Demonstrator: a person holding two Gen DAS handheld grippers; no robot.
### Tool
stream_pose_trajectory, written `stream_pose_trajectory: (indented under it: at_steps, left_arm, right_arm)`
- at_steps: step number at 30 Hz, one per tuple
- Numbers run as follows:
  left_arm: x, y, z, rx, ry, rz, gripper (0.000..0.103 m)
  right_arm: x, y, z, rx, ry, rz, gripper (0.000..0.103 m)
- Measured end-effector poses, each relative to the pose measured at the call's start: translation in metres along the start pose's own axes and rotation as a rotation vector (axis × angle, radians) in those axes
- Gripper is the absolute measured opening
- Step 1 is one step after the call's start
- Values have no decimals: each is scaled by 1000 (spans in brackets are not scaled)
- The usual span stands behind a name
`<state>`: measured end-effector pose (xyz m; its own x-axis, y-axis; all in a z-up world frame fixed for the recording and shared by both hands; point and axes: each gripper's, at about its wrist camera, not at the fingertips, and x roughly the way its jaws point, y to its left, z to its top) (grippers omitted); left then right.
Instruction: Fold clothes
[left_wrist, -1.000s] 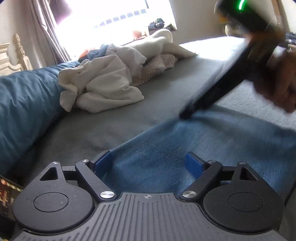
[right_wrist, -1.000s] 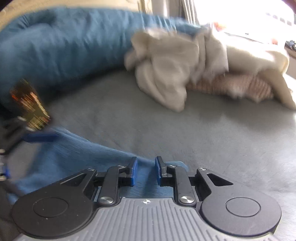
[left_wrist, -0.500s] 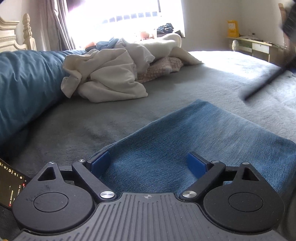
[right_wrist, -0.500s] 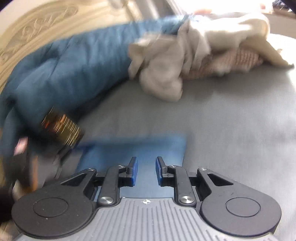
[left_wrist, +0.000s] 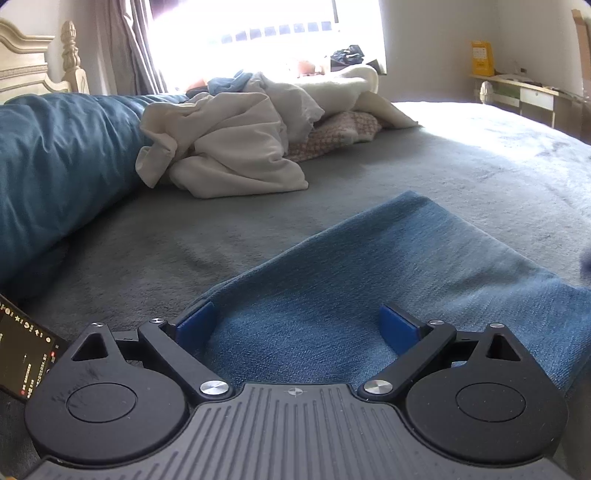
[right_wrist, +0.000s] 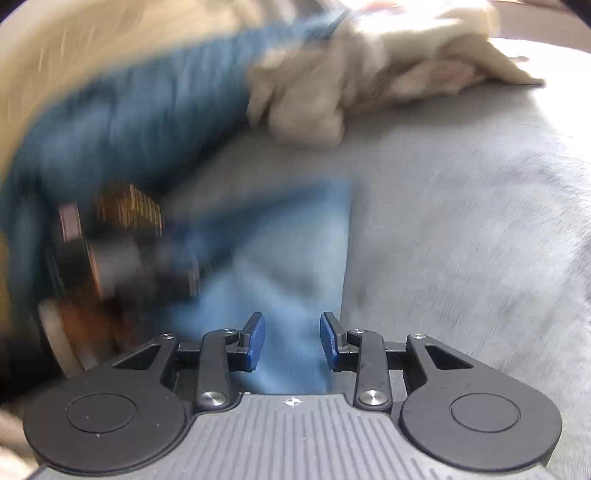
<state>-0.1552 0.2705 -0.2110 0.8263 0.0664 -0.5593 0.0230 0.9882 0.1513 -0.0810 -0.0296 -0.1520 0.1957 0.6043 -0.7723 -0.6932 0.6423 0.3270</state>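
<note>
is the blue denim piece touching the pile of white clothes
Apart. The left wrist view shows bare grey bedcover between the blue denim piece and the white clothes pile.

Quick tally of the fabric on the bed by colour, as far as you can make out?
Blue: 3 - denim piece, duvet, cloth in the pile
White or cream: 2 - sheet, blanket
Pink knit: 1
Total: 6
</note>
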Motion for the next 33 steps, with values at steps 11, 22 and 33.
stream_pose_trajectory:
  at_steps: [11, 22, 33]
  left_arm:
    - [-69, 2, 2, -31, 7, 11, 98]
    - [-43, 89, -26, -742, 157, -289, 101]
    - [18, 89, -28, -767, 220, -438, 103]
  right_arm:
    - [19, -8, -1, 36, 90, -5, 37]
    - [10, -76, 34, 459, -45, 242, 66]
    - [91, -124, 54, 718, 113, 438, 67]
